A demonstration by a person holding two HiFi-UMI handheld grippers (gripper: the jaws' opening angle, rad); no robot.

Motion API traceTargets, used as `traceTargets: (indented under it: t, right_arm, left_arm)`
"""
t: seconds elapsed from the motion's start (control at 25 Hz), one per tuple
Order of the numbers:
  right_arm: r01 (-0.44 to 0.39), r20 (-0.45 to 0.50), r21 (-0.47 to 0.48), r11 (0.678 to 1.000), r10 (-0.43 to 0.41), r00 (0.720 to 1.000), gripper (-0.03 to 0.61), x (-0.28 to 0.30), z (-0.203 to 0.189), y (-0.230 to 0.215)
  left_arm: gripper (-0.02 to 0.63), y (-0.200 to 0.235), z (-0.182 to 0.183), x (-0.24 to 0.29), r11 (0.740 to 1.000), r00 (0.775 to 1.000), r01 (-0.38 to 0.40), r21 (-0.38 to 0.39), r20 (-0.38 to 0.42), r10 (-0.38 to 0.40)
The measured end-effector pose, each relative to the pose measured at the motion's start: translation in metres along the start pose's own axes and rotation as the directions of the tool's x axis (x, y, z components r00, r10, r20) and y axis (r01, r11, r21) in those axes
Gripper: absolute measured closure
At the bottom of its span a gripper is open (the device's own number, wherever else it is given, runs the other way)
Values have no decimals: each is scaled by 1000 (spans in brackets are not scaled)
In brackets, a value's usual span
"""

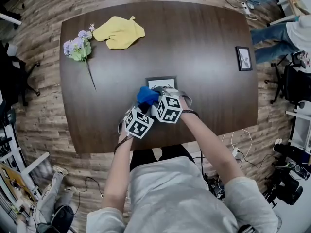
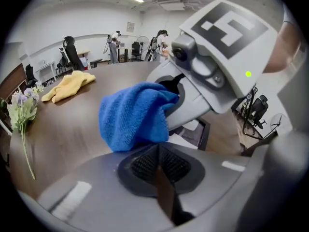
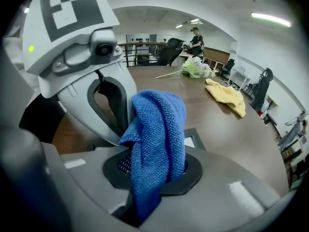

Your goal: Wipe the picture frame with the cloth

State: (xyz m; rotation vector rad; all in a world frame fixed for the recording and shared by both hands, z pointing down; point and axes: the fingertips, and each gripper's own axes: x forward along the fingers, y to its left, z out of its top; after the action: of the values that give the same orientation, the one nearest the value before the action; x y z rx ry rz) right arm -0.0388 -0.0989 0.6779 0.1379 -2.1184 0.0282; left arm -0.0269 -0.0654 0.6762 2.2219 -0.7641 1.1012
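Observation:
A small dark picture frame (image 1: pixel 161 82) with a white mat lies near the front edge of the brown table (image 1: pixel 194 38). My left gripper (image 1: pixel 146 111) comes at it from the lower left, its jaws shut on a thin dark edge that looks like the frame's (image 2: pixel 195 134). My right gripper (image 1: pixel 154 101) is shut on a bunched blue cloth (image 1: pixel 146 95), which it holds over the frame's left side. In the right gripper view the cloth (image 3: pixel 157 129) stands up from the jaws and hides most of the frame (image 3: pixel 193 138). In the left gripper view the cloth (image 2: pixel 135 115) hangs just ahead of my left gripper (image 2: pixel 161 166).
A yellow cloth (image 1: pixel 119 32) and a bunch of pale flowers (image 1: pixel 77 47) lie at the table's far left. A second small frame (image 1: pixel 243 58) lies near the right edge. Office chairs and people are around the table.

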Motion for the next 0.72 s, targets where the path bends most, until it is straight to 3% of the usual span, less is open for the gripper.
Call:
traceTargets:
  t: [0.44, 0.64, 0.72]
  right_arm:
    - [-16, -55, 196, 980, 27, 998, 503, -11, -16, 42]
    - [91, -76, 378, 921, -67, 995, 503, -11, -16, 52]
    - [94, -74, 427, 899, -69, 995, 503, -11, -16, 61]
  left_arm:
    - [560, -2, -1, -1, 996, 999, 46, 78, 10, -47]
    - [561, -3, -1, 0, 990, 999, 45, 135, 18, -48]
    - [561, -3, -1, 0, 987, 998, 53, 151, 14, -55]
